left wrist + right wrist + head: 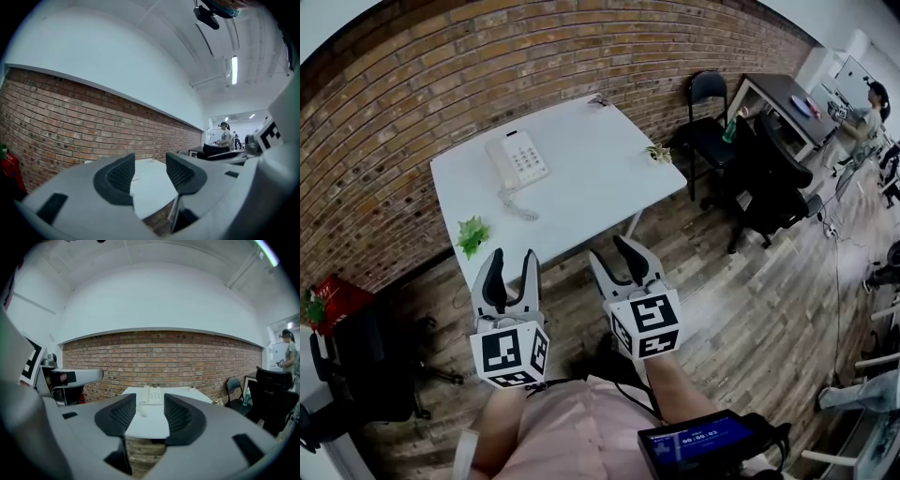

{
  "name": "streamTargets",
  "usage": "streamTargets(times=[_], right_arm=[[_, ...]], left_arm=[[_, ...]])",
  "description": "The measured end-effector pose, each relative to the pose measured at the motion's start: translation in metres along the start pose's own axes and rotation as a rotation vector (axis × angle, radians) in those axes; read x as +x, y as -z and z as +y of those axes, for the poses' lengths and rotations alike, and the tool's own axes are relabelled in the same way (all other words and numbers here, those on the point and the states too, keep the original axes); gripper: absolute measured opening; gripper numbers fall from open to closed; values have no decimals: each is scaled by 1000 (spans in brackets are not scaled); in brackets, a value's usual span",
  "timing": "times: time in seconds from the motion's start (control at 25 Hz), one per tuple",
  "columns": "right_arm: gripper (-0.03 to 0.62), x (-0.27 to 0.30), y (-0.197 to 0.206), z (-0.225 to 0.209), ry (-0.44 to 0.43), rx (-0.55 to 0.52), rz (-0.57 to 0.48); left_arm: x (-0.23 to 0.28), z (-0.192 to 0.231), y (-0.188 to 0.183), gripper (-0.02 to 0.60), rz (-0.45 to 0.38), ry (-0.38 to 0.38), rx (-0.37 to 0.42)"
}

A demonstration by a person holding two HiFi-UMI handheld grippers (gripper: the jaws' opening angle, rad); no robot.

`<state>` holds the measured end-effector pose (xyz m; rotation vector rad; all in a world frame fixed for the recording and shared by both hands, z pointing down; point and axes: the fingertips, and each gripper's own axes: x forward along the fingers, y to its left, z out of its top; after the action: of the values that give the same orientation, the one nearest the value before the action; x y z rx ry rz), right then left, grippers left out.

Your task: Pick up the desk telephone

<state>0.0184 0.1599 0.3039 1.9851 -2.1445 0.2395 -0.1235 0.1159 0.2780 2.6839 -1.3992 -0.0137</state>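
Observation:
A white desk telephone (517,157) with a coiled cord lies on the far left part of a white table (581,187) against the brick wall. In the right gripper view the desk telephone (153,395) shows beyond the jaws at the table's far end. Both grippers hang in the air short of the table's near edge. My left gripper (512,272) is open with nothing between its fingers; in its own view the left gripper (150,172) frames the table top. My right gripper (620,258) is open and empty too, and the right gripper (150,414) points at the table.
A small green plant (472,233) sits at the table's near left corner and a tiny plant (658,153) at its right edge. Black chairs (761,178) and a second desk (787,98) stand to the right, with a person (868,108) beyond. A black chair (356,375) and red object (328,300) are at left.

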Motion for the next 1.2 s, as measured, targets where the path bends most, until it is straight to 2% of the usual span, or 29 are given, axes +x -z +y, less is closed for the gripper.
streamTargets(times=[0.48,0.92,1.2], right_arm=[[190,71,4,-43,-68,8,13],[190,195,2,-107,-253,25,81],[190,257,-14,-143,-341,23,85]], left_arm=[[70,2,32,210,70,-53,4],[194,21,39,219,131,-195,5],[249,29,26,218,129,-287,15]])
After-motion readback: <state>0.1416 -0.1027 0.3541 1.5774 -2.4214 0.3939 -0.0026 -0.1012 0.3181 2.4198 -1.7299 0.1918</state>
